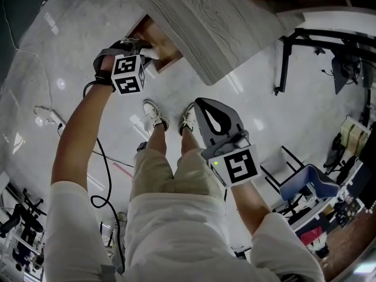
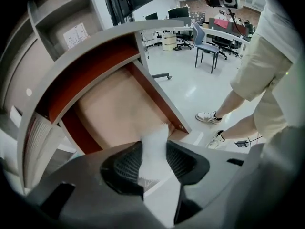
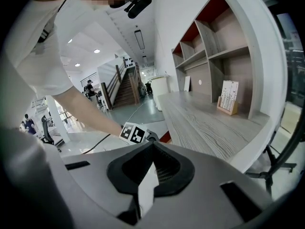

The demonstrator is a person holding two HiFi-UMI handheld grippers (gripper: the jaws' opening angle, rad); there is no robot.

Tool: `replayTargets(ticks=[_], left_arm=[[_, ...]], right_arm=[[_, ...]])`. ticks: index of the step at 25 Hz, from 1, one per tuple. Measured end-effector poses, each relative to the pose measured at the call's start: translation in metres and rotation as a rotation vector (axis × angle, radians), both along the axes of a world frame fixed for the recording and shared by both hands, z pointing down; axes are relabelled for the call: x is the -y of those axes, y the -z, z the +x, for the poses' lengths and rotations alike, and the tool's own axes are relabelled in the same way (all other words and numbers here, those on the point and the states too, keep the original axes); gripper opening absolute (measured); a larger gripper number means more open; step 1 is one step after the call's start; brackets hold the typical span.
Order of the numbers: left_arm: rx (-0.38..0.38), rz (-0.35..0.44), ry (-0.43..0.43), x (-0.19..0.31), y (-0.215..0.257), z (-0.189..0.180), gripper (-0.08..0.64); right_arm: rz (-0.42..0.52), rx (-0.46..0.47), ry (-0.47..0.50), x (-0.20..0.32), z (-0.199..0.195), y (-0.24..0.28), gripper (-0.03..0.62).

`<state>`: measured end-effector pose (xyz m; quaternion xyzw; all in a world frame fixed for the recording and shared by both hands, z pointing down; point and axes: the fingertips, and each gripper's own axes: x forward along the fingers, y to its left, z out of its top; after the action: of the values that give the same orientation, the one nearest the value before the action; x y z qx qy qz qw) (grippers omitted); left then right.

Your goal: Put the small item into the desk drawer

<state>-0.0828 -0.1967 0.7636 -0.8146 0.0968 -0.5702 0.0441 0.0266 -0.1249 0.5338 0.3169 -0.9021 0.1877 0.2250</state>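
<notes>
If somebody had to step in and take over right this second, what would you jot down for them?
Left tool: shut on the small white item, pointing into the desk drawer.
Right tool: shut, empty, held back near the person's legs, away from the drawer.
Done: drawer stands open; item picked up and brought to its opening.
Left: lower the item inside and let go. Closing the drawer afterwards is probably wanted.

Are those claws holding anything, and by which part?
The left gripper pinches a small white item by its near end; the right gripper holds nothing.
</notes>
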Motion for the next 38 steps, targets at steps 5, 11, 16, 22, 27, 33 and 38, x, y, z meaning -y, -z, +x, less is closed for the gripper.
replayTargets(ticks=[5,11,16,22,27,33,38], left_arm=[[0.038,-0.005,-0.053,0.009,-0.013,0.002,0.162],[0.075,-0.027,-0.127,0.014,-0.027,0.007,0.162],[0.108,-0.053,-0.182,0.016,-0.038,0.008,0.162],[0.149,-0.083,-0.267,0.016,-0.047,0.012,0.163],[0.179,-0.093,-0.283,0.014,-0.052,0.011,0.163],[0.202,-0.097,-0.313,0.010,-0.052,0.012,0.162],[0.212,-0.118,-0.303,0.007,-0.055,0.010,0.163]], right_arm=[[-0.009,-0.005,-0.014,0.001,0.001,-0.005,-0.003],[-0.035,-0.026,-0.036,0.002,0.009,-0.016,-0.002],[-0.036,-0.010,-0.079,0.008,0.012,-0.016,-0.003],[-0.040,-0.023,-0.105,0.007,0.023,-0.018,-0.002],[-0.042,-0.029,-0.127,0.005,0.032,-0.015,-0.002],[-0.039,-0.039,-0.129,0.000,0.039,-0.018,-0.003],[-0.039,-0.026,-0.143,-0.003,0.040,-0.015,-0.002]])
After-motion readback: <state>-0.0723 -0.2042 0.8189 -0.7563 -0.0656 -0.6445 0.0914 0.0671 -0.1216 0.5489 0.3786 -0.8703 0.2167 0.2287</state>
